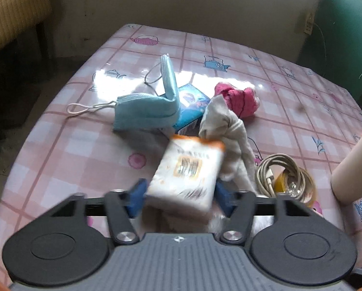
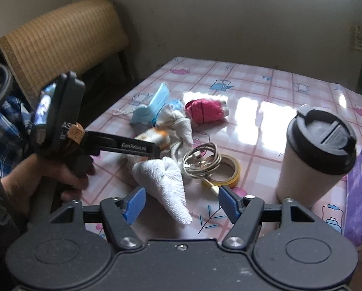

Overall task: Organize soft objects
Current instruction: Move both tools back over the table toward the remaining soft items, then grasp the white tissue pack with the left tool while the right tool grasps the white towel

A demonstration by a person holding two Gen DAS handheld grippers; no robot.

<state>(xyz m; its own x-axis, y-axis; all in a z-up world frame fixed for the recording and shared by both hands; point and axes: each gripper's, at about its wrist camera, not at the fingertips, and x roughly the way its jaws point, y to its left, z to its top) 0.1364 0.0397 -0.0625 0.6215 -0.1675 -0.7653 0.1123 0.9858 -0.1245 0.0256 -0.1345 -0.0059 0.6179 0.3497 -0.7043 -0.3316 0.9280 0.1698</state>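
Observation:
My left gripper [image 1: 179, 197] is shut on a white and orange tissue pack [image 1: 187, 172] and holds it above the table; the pack is motion-blurred. It also shows in the right wrist view [image 2: 154, 137], held by the left gripper [image 2: 156, 145]. Beyond lie a blue face mask [image 1: 149, 106], a grey-white cloth [image 1: 227, 131] and a pink sock bundle [image 1: 239, 98]. My right gripper [image 2: 182, 205] is open and empty, just above a white knitted cloth [image 2: 165, 181]. The mask [image 2: 154, 106], grey-white cloth [image 2: 178, 123] and pink bundle [image 2: 205, 110] lie farther back.
A coiled cable [image 2: 202, 160] lies on a yellow tape roll [image 2: 229, 172]. A lidded coffee cup [image 2: 311, 155] stands at the right, a purple packet [image 2: 360, 198] beside it. A blue box [image 1: 190, 106] sits under the mask. The pink checked table [image 1: 72, 160] ends at the left; a chair [image 2: 59, 38] stands behind.

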